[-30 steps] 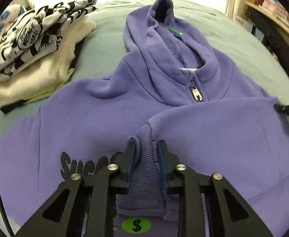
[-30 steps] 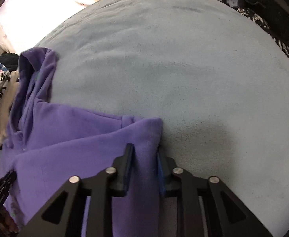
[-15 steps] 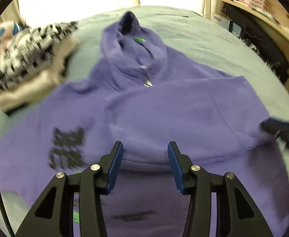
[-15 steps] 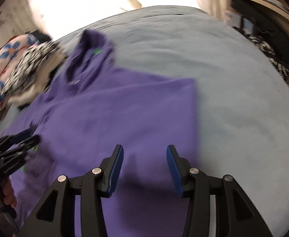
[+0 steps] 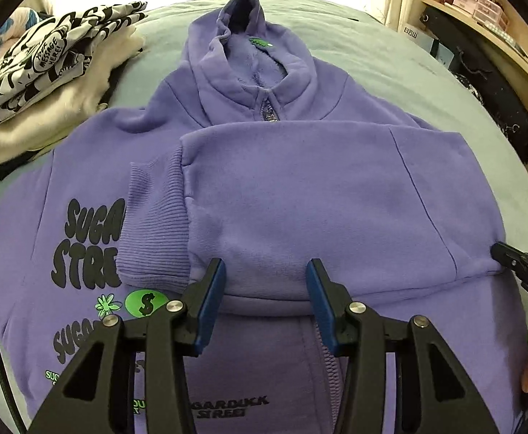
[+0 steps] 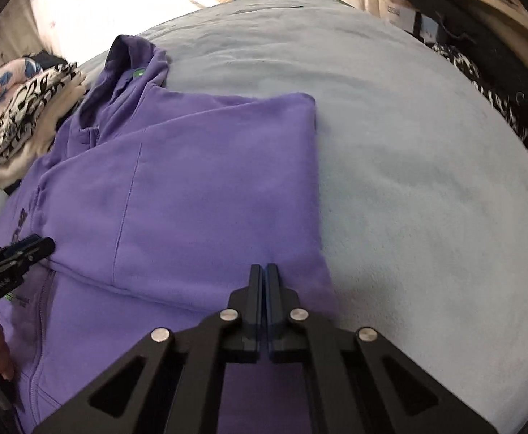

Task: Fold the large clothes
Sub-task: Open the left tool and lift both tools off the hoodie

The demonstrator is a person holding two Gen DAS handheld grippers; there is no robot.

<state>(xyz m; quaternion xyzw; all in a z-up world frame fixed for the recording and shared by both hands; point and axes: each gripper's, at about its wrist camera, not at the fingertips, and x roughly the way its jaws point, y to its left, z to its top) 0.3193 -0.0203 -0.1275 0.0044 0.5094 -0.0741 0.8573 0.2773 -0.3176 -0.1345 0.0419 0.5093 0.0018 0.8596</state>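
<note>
**Both grippers clear of the purple hoodie, one sleeve folded across its chest**

While our left gripper (image 5: 265, 282) hangs with its blue-padded jaws parted and nothing between them, our right gripper (image 6: 265, 282) has just snapped its jaws together, pad against pad, and no cloth is caught in the seam. In the left wrist view the parted fingers (image 5: 211, 289) frame the lower edge of the folded sleeve (image 5: 300, 199); whether they touch the cloth below we cannot tell. The right gripper's tips sit over the near right part of the purple hoodie (image 6: 209, 181), close to its edge beside the bare bedcover (image 6: 426, 181); again we cannot say whether they touch it.

Moving outward, the hoodie lies front up and spread flat on the pale blue-green bedcover, hood (image 5: 244, 18) pointing away from us. One sleeve is folded across the chest, its ribbed cuff (image 5: 153, 220) lying flat over part of the dark "SUGAR STREET" lettering (image 5: 86, 242). A round green dollar badge (image 5: 146, 300) shows just below the cuff. The zip pull (image 5: 269, 112) sits under the collar, above the top edge of the folded sleeve.

Further out, to the left of the hood, a pile of folded clothes (image 5: 43, 83) rests on the bed, a black-and-white printed piece on top of cream ones. A wooden shelf (image 5: 480, 18) with small boxes stands at the far right.
</note>
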